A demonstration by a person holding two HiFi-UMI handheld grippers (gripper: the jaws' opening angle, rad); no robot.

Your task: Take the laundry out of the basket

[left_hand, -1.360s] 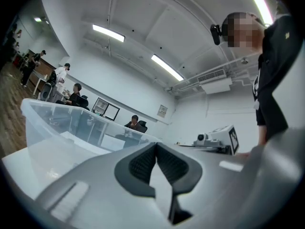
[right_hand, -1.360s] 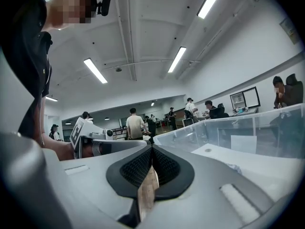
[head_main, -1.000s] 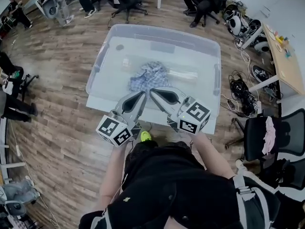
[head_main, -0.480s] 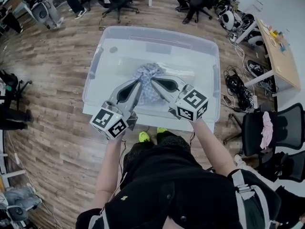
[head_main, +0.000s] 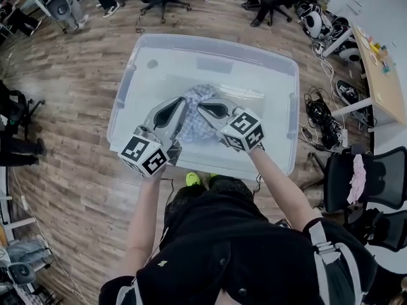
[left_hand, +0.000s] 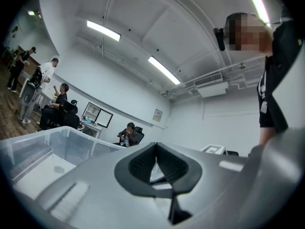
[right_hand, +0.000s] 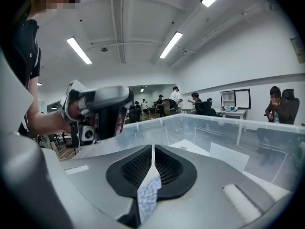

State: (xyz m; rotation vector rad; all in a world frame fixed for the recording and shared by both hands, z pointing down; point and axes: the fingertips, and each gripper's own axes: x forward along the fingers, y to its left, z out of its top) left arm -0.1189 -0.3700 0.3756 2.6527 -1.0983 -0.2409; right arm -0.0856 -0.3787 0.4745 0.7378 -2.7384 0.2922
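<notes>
A wood-plank floor (head_main: 76, 170) runs across the room, and in the middle of it stands a big clear plastic storage bin (head_main: 216, 43) with its lid off. The person (head_main: 241, 259) in a black top stands at its near long side, both forearms stretched out over the rim. Off to the right an office chair (head_main: 375, 183) has a pink cloth (head_main: 357, 180) draped over its back, with a tangle of cables (head_main: 318, 116) on the floor between it and the bin. More people sit on chairs past the far side. The left gripper (head_main: 182, 100) reaches level over the near left part of the bin. Its jaws meet at the tips; a pale sliver shows in the slot behind the pads, and I can't tell whether that is fabric. The right gripper (head_main: 200, 105) is just beside it, tilted a little downward, the two tips close together and pointing in toward each other. Its jaws are pressed together with a strip of checked fabric pinched between the pads and trailing out below them. The blue-and-white checked garment (head_main: 194, 124) sits bunched near the middle of the bin, inside the walls, right under and between the two gripper tips. Whether it is clear of the bin's bottom I can't make out.
</notes>
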